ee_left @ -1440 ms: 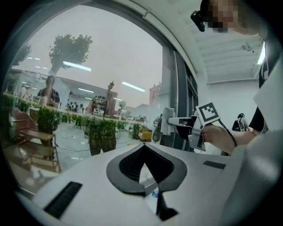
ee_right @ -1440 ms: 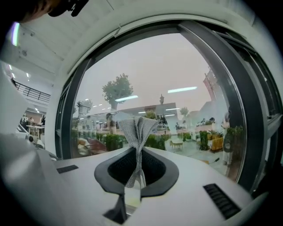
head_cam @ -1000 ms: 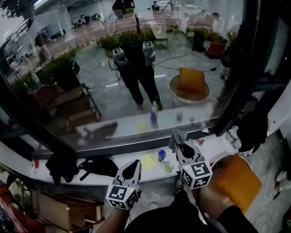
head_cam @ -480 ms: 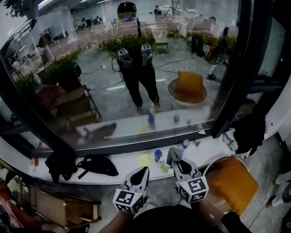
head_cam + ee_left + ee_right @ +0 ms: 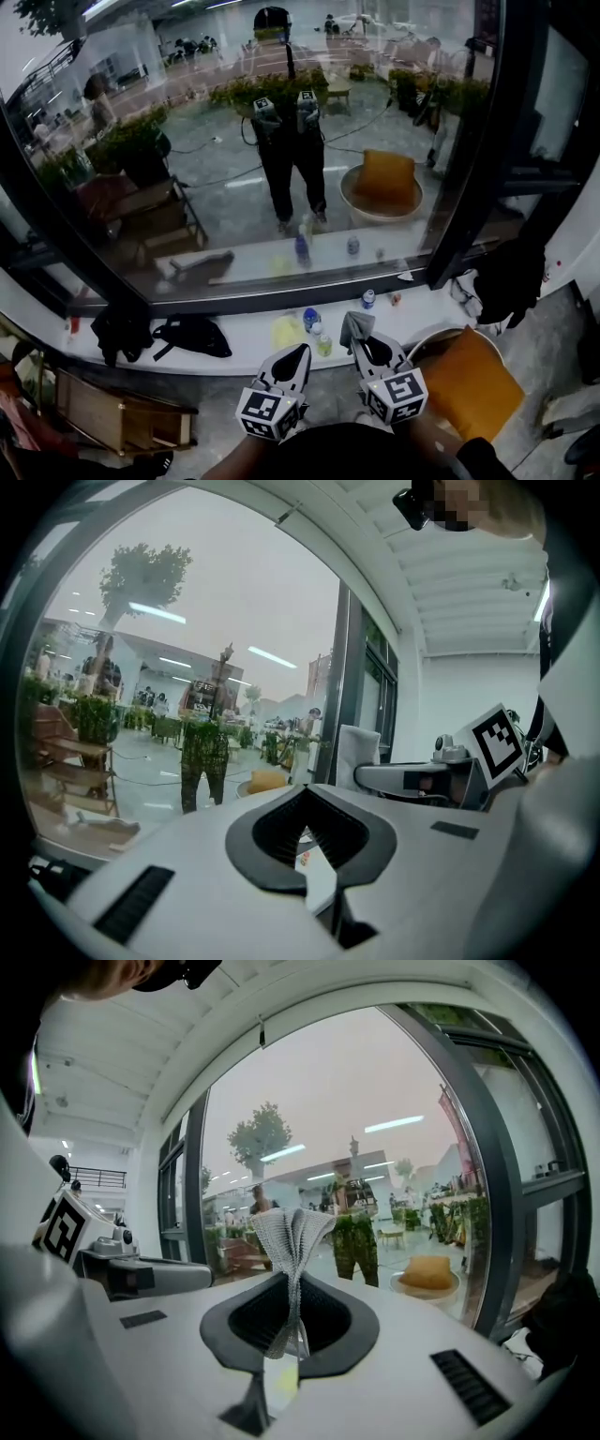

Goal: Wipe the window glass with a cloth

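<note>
The window glass [image 5: 234, 141] fills the upper head view and mirrors the person with both grippers. My right gripper [image 5: 359, 339] is held low, short of the sill, shut on a grey cloth [image 5: 352, 327] that sticks up from its jaws. In the right gripper view the folded cloth [image 5: 291, 1232] stands pinched between the black pads, with the glass [image 5: 375, 1147] ahead and not touched. To its left, at about the same height, my left gripper [image 5: 292, 360] is shut with nothing in it. In the left gripper view its tips [image 5: 302, 797] meet, facing the glass [image 5: 141, 714].
A white sill [image 5: 253, 339] below the glass carries small bottles [image 5: 310, 320], a yellow item [image 5: 286, 330], a black bag [image 5: 192, 336] and dark clothing [image 5: 117, 330]. A dark window post [image 5: 473, 159] stands right. An orange-cushioned chair [image 5: 469, 380] sits lower right, wooden furniture [image 5: 112, 422] lower left.
Both grippers have drawn back and down from the glass, and the view has pulled away so the sill looks farther off. The right gripper still grips the cloth.
</note>
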A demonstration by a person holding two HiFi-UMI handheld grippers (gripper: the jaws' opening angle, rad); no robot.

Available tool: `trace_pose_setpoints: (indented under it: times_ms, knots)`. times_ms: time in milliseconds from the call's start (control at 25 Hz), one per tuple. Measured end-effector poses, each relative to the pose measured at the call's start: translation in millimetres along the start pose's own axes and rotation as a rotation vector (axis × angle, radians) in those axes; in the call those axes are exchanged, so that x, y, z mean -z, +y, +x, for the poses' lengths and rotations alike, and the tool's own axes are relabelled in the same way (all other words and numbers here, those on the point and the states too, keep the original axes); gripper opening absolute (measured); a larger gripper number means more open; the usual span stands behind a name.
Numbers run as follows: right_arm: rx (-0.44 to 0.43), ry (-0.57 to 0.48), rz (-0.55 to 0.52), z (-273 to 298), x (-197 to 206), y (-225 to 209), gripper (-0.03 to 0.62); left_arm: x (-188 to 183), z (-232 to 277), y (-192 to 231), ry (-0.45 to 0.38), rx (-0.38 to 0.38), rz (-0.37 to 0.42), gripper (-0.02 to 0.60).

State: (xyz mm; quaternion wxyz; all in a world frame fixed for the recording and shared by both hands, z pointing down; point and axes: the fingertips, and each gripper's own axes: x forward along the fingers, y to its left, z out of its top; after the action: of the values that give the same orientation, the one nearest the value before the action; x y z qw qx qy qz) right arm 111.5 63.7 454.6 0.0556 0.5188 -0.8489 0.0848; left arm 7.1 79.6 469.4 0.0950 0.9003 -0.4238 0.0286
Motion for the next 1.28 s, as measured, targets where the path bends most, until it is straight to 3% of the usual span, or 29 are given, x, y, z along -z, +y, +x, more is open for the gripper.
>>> trace_pose_setpoints:
  times_ms: [560,1280]
  knots:
    - [-0.079,0.047,0.000,-34,10,-26,0.044,7,19,-48,0.014,-0.052,-0.026,0.008]
    - [-0.068,0.040,0.013,-36,10,-27,0.044,8,20,-49,0.028,-0.037,0.020,0.008]
